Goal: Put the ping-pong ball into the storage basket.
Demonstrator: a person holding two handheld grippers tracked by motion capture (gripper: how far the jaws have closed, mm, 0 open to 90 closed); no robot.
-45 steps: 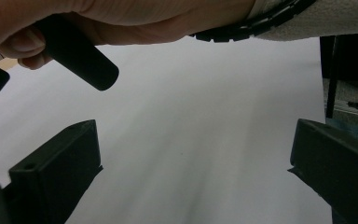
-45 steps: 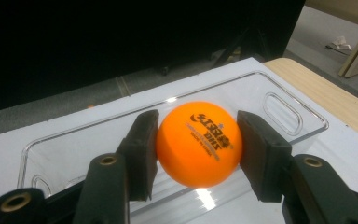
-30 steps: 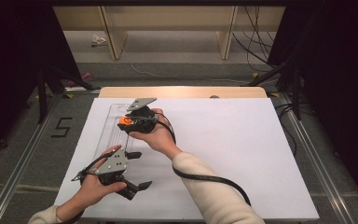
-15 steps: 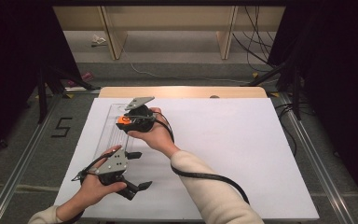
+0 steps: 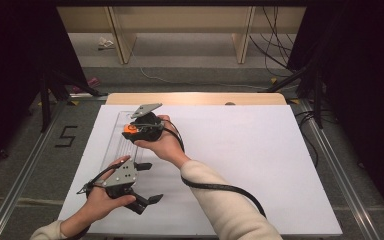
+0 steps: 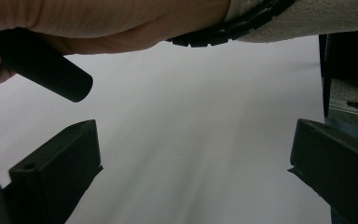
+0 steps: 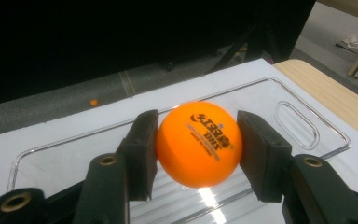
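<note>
**Orange ball clamped over the clear tray**

In the right gripper view, the right gripper (image 7: pixel 198 147) has its two black pads pressed against the sides of an orange table-tennis ball (image 7: pixel 198 143) with dark printed lettering; the ball sits in the centre of the frame. Under and behind it lies a clear plastic tray (image 7: pixel 303 122) with a slot handle at the right of the frame, resting on a white sheet (image 7: pixel 37 135).

In the high view, the same gripper (image 5: pixel 139 129) shows left of centre, in the upper half, with the ball (image 5: pixel 129 128) as an orange spot at its left end above the tray (image 5: pixel 116 137). The white sheet (image 5: pixel 260 165) covers most of a wooden table (image 5: pixel 195 98).

The left gripper (image 5: pixel 141 185) sits at the lower left of the high view, its jaws apart. In the left gripper view they stand wide at both lower corners with bare white sheet between them.
</note>
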